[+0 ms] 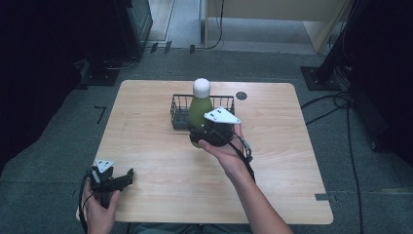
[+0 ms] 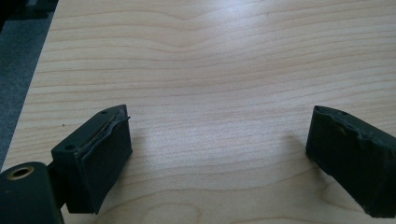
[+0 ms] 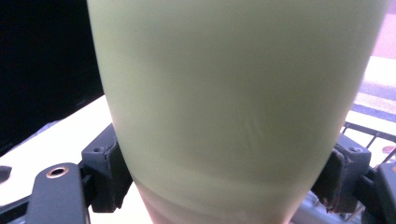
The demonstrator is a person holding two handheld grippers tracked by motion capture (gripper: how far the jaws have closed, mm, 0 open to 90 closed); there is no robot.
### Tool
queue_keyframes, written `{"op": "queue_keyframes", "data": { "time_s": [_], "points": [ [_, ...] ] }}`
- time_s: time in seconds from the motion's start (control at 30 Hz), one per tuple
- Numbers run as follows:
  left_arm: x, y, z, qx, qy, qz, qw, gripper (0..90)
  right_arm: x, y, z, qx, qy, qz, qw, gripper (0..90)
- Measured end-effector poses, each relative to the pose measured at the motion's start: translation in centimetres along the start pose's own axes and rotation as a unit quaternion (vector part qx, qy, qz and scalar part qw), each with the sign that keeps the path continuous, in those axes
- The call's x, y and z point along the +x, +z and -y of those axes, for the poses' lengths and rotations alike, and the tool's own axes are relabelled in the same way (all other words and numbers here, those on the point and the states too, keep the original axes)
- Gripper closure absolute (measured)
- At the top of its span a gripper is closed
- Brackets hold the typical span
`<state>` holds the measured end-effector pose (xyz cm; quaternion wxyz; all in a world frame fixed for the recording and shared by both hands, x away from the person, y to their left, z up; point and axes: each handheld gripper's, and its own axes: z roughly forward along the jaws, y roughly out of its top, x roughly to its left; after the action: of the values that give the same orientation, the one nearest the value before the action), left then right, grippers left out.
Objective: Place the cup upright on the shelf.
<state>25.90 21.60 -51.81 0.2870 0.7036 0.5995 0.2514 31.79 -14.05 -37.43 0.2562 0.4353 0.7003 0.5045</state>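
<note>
Green bottle (image 1: 200,111) stands just in front of the wire basket (image 1: 180,105), right gripper (image 1: 210,135) squeezing its bottom, maybe to lift it in; left gripper (image 1: 116,181) waits wide open, holding nothing.

The table (image 1: 160,161) takes up the middle of the high view. A wire basket (image 1: 181,111) sits on it in the upper centre of the frame. A bottle (image 1: 200,105) stands upright just right of the basket's middle, overlapping its front edge. The right gripper (image 1: 207,136) is at the bottle's lower part, one jaw on each side, below the basket in the frame. The left gripper (image 1: 127,175) lies at the lower left, over the table's near edge, well apart from the bottle.
</note>
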Motion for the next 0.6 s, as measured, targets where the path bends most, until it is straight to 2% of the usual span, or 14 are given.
{"op": "queue_keyframes", "data": {
  "time_s": [0.4, 0.6],
  "points": [
    [0.0, 0.0, 0.0, 0.000, 0.001, 0.000, 1.0000, 7.2, -1.4, 0.9, -2.7, -0.042, 0.003, 0.026, 0.9988, 20.1],
    [0.0, 0.0, 0.0, -0.001, 0.000, 0.000, 1.0000, 7.2, -2.3, 1.8, -3.9, -0.054, 0.004, 0.045, 0.9975, 20.1]
  ]
}}
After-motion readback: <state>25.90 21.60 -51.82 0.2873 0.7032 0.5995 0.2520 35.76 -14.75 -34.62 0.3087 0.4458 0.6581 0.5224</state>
